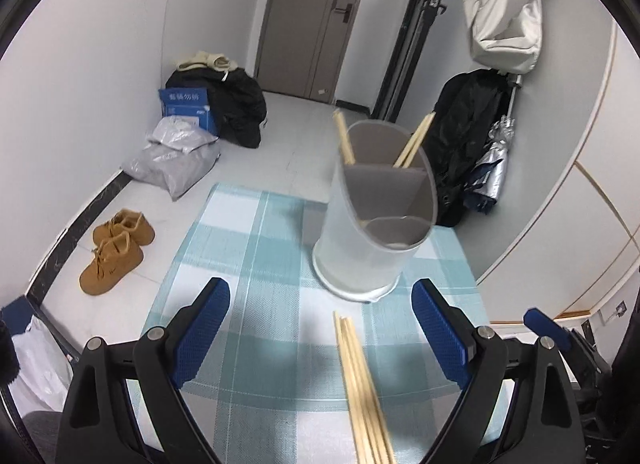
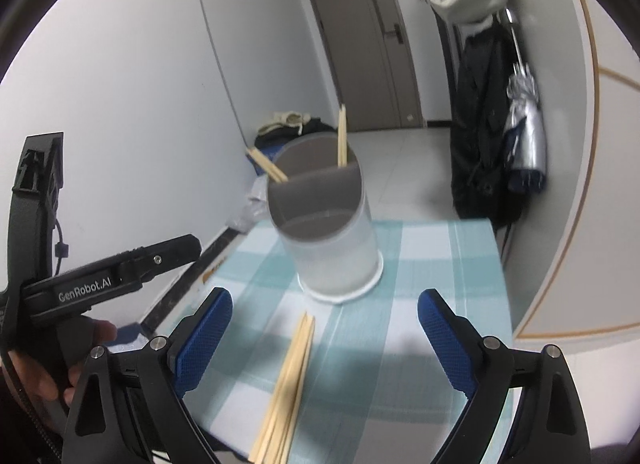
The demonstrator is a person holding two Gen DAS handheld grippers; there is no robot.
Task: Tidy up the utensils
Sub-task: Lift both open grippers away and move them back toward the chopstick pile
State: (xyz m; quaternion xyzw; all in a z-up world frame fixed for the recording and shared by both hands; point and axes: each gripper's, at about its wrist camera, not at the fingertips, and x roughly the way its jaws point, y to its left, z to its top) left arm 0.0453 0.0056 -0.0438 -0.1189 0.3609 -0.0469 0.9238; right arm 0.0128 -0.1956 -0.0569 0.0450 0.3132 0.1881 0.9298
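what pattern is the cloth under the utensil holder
A light blue and white check; the tablecloth shows best in the left wrist view, under the utensil holder.

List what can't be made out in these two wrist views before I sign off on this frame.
- Loose chopsticks: near ends cut off by the bottom edge in both wrist views; motion blur hides their count.
- Holder: frosted wall and divider hide the lower compartments' contents in both views.
- Chopsticks in the holder: lower parts hidden inside it.
- Blue box: print too small to read, left wrist view.
- Left claw: tips unseen in the right wrist view.
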